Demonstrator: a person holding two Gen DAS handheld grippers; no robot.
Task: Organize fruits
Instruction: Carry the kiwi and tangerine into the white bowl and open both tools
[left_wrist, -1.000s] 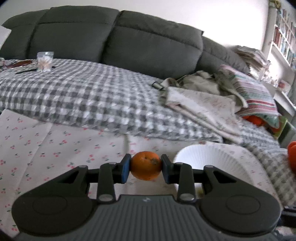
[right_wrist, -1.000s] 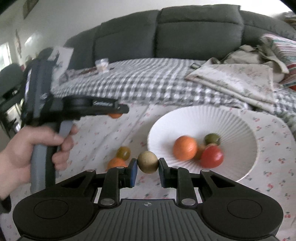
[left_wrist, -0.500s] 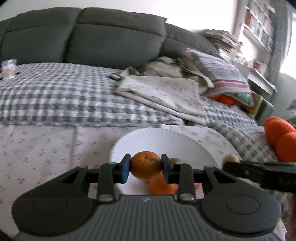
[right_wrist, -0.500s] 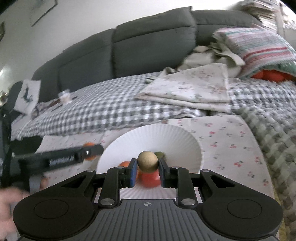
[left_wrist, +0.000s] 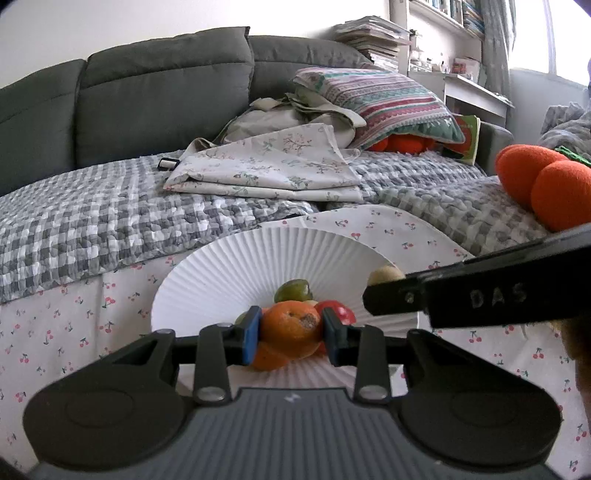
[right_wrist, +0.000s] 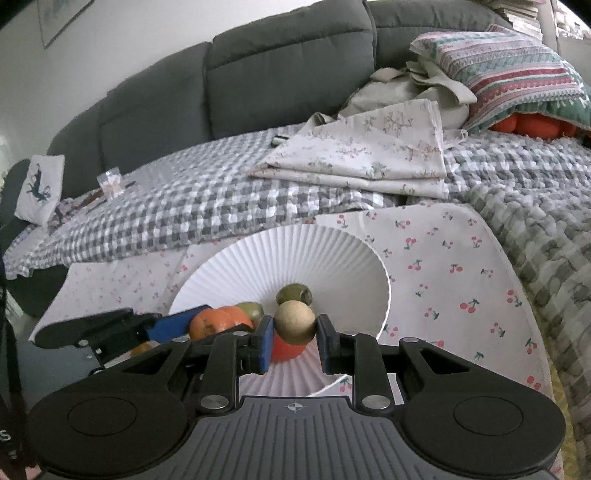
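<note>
left hand-held gripper (left_wrist: 291, 335) clamped on orange fruit (left_wrist: 291, 330), lower centre, over white fluted bowl (left_wrist: 229, 266) | right hand-held gripper (right_wrist: 294, 338) clamped on tan round fruit (right_wrist: 294, 322), above bowl's red fruit (right_wrist: 286, 352) | bowl sits on cherry-print cloth (right_wrist: 443, 266) | step: lower each low into a free gap, release one at a time so nothing rolls out

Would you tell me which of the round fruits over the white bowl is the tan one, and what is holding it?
It is the tan ball clamped in the right gripper; the left gripper holds an orange fruit, and those lying in the white bowl are orange, green or red.
</note>
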